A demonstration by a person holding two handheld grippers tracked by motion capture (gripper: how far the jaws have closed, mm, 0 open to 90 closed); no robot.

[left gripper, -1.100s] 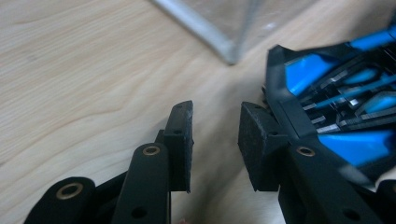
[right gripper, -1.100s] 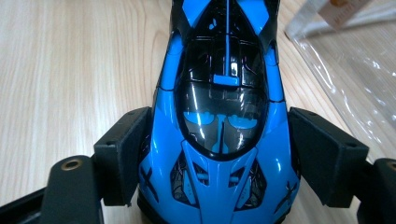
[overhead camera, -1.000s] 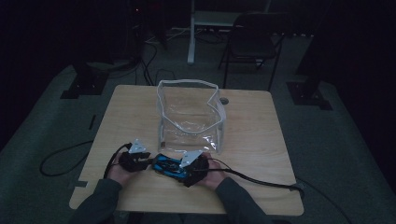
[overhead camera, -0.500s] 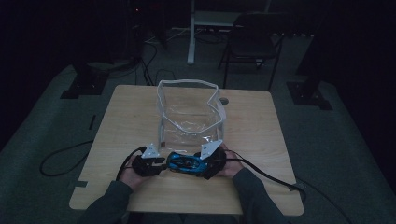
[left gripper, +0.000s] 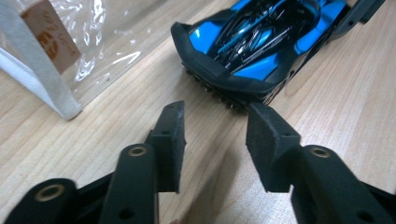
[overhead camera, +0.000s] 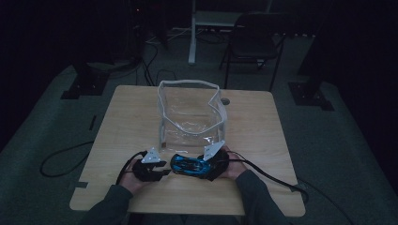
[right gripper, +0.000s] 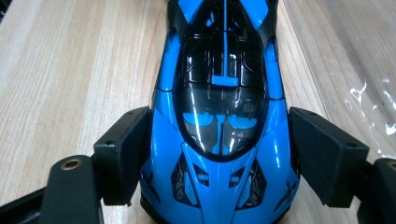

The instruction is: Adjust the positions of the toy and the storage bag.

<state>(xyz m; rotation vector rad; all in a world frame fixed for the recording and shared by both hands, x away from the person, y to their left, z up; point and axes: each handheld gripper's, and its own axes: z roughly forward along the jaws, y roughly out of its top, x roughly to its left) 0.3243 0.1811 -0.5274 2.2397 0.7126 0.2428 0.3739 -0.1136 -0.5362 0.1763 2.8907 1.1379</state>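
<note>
High view: glossy blue-and-black toy car (overhead camera: 190,165) lay on the wooden table (overhead camera: 263,136) at 6 o'clock of the clear, white-edged plastic bag (overhead camera: 190,115). Left gripper view: left gripper (left gripper: 215,123) had just been opening, nothing between its jaws; bag's tan label (left gripper: 49,35) unreadable. Right gripper view: right gripper (right gripper: 219,156) clamped the car's sides.

No words or numbers can be read. A small orange tag (left gripper: 49,35) sewn to the clear bag's white trim (left gripper: 37,77) bears a round mark, too blurred to make out.
</note>
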